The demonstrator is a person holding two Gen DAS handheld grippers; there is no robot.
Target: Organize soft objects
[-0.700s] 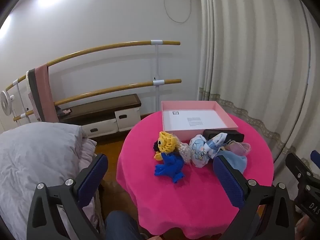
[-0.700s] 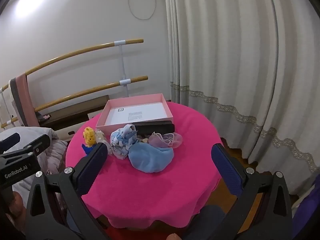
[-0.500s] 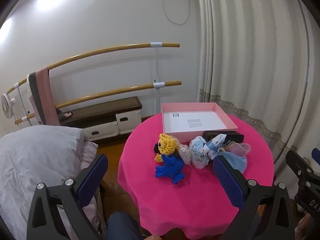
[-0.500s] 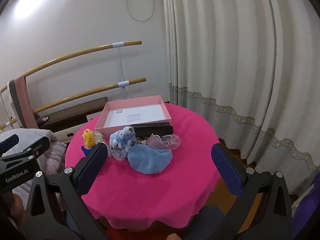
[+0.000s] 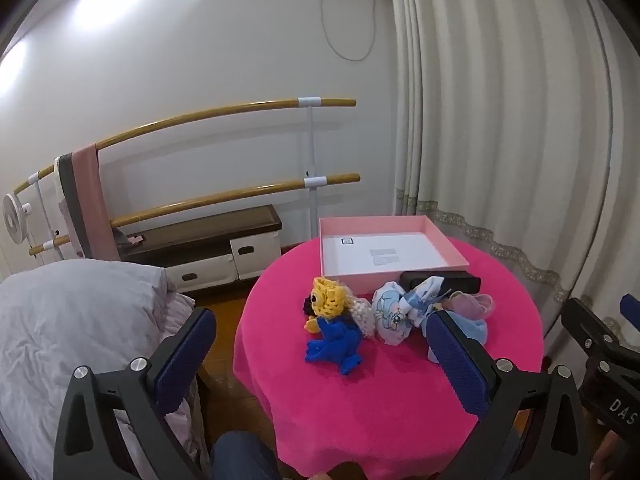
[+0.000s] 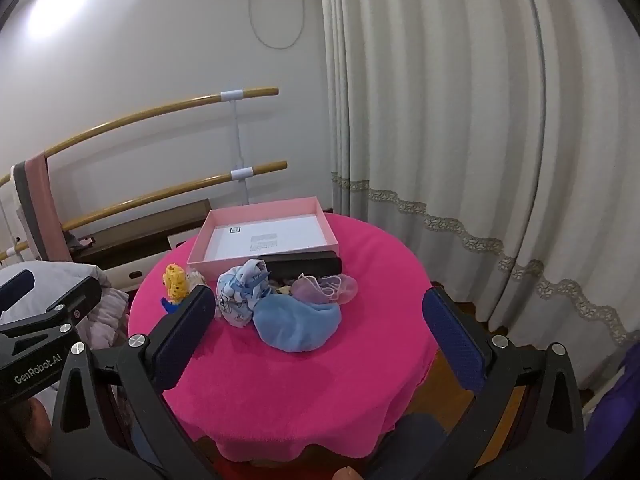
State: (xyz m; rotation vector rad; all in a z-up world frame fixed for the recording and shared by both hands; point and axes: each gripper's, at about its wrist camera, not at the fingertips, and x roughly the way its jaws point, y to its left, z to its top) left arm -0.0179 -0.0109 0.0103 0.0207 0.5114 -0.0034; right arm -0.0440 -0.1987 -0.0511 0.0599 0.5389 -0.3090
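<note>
behind the left gripper (image 5: 320, 344), spread and empty like the right gripper (image 6: 320, 320), a blue cloth (image 5: 472, 326) is half hidden.

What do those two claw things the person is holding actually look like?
Each is a black plastic frame ending in two fingers faced with dark blue textured pads, fixed with silver screws. The left gripper and right gripper look alike. White lettering shows on their bodies: "GenRobot.AI" on the left, part of "DAS" on the right. No cables or sleeves are visible.
</note>
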